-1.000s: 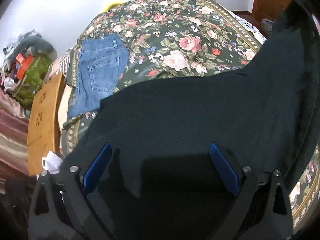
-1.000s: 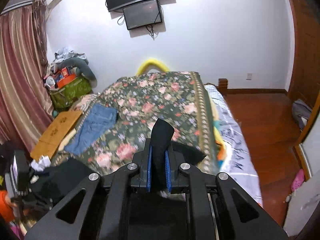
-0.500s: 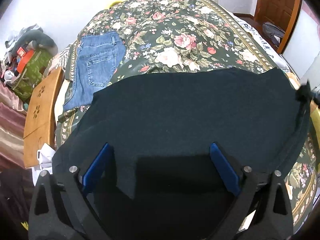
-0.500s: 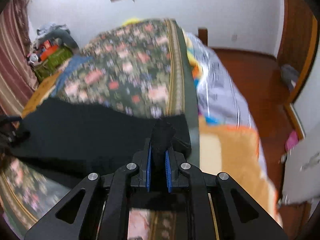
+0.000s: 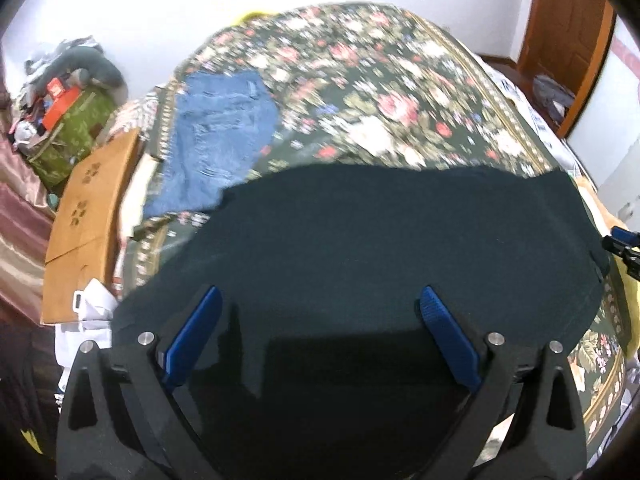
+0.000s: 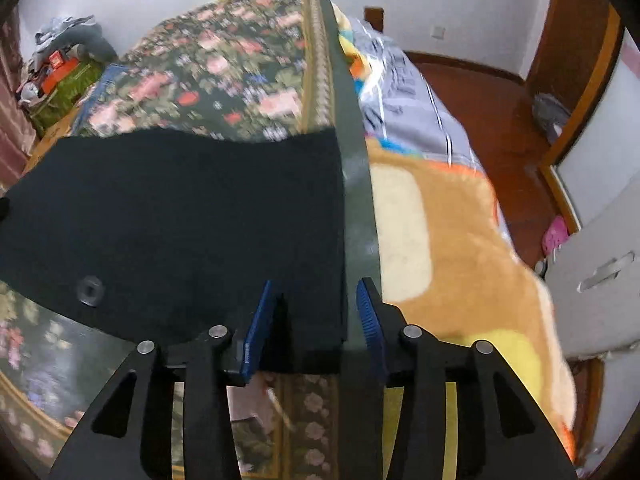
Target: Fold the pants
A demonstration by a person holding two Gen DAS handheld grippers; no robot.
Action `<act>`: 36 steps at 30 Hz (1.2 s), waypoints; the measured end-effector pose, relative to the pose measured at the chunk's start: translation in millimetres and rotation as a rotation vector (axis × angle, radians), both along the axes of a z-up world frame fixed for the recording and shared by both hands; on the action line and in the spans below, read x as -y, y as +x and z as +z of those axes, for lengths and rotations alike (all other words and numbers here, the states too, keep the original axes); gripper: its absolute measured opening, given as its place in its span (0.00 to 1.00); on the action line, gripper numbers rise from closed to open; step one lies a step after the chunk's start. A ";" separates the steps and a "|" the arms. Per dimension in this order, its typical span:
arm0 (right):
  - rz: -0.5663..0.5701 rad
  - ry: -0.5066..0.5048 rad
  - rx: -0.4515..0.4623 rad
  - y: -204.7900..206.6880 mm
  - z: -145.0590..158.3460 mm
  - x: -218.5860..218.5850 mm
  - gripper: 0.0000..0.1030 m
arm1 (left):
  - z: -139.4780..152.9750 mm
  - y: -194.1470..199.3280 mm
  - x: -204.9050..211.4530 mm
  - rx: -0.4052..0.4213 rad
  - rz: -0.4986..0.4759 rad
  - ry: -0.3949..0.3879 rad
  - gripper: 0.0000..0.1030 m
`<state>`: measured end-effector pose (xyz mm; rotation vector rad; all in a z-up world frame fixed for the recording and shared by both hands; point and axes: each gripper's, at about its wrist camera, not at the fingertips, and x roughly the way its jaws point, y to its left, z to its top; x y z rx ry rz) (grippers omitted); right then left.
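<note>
Black pants (image 5: 380, 240) lie spread flat across the near end of the floral bedspread (image 5: 380, 92). My left gripper (image 5: 320, 320) is wide open just above the pants' near edge, holding nothing. In the right wrist view the pants (image 6: 180, 220) reach from the left to the bed's right border. My right gripper (image 6: 316, 312) is open, its blue pads either side of the pants' right corner without pinching it. The right gripper's tip also shows at the far right of the left wrist view (image 5: 620, 240).
Folded blue jeans (image 5: 220, 140) lie on the bed's far left. A wooden board (image 5: 88, 208) and a cluttered green bag (image 5: 68, 128) stand left of the bed. An orange blanket (image 6: 440, 240) hangs off the bed's right side, with wooden floor (image 6: 480, 92) beyond.
The right gripper swung down and right, laid the pants flat on the bed, then opened and released the fabric. The left gripper stayed open over the near edge.
</note>
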<state>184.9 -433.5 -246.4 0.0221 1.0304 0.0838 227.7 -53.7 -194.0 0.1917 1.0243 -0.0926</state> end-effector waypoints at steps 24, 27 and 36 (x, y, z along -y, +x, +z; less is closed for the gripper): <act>0.649 0.082 0.160 101.4 73.6 -310.2 0.63 | -30.7 22.4 -267.0 -0.052 0.400 -0.051 0.97; 0.709 0.056 0.097 121.4 54.0 -346.5 0.63 | -55.7 31.0 -265.5 -0.117 0.380 -0.071 0.97; 0.819 -0.031 -0.118 175.9 -13.3 -426.2 0.43 | -97.2 43.4 -254.3 -0.190 0.284 -0.047 0.95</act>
